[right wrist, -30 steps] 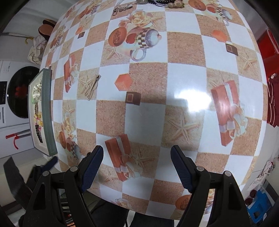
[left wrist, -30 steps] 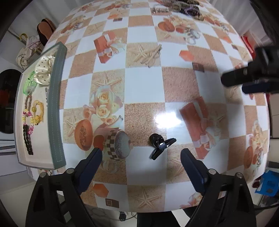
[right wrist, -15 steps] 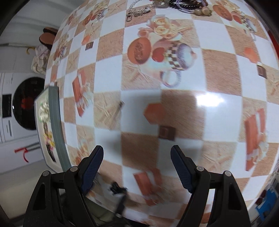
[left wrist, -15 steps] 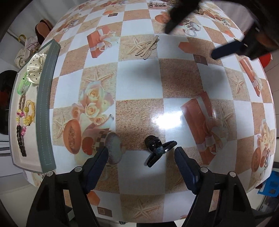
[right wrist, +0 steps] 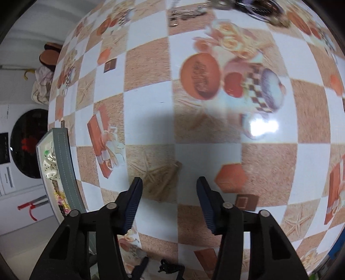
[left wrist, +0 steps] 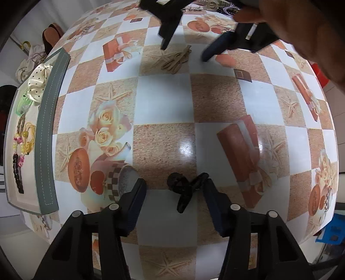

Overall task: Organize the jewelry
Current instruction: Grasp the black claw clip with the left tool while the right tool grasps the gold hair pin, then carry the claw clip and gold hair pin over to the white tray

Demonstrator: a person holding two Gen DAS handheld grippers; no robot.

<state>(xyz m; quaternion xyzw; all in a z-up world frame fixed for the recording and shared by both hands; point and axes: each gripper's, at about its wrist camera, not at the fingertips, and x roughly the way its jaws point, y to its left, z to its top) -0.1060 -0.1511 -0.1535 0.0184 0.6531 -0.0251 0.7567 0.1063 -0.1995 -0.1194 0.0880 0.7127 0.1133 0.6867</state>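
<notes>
Looking down from the left wrist: left gripper (left wrist: 173,189) poised straight over a black hair claw clip (left wrist: 186,189) on a checkered tablecloth (left wrist: 163,101) printed with roses and starfish. Jaws just closing, clip between them; right finger (left wrist: 212,197) against the clip's arm, left finger (left wrist: 133,200) clear of it, so not yet clamped. At far left, grey-rimmed tray (left wrist: 46,137) already carrying a polka-dot scrunchie (left wrist: 39,81), a green clip (left wrist: 23,105) and beaded bracelets (left wrist: 18,159). Near the top, a beige hair clip (left wrist: 175,60) lying on the cloth, right gripper (left wrist: 183,52) hovering above it with a hand (left wrist: 301,28) behind.

Looking down from the right wrist, somewhat blurred: right gripper (right wrist: 169,185) with jaws just narrowing, both fingers apart from the beige hair clip (right wrist: 162,174), which sits just beyond the tips, nothing gripped. Tray (right wrist: 64,170) at left edge; more jewelry (right wrist: 215,8) heaped at the cloth's far side.

Judged as the pick-up step, both clips being collected together. Next: finishing each squeeze squarely across a clip, lifting, carrying toward the tray.
</notes>
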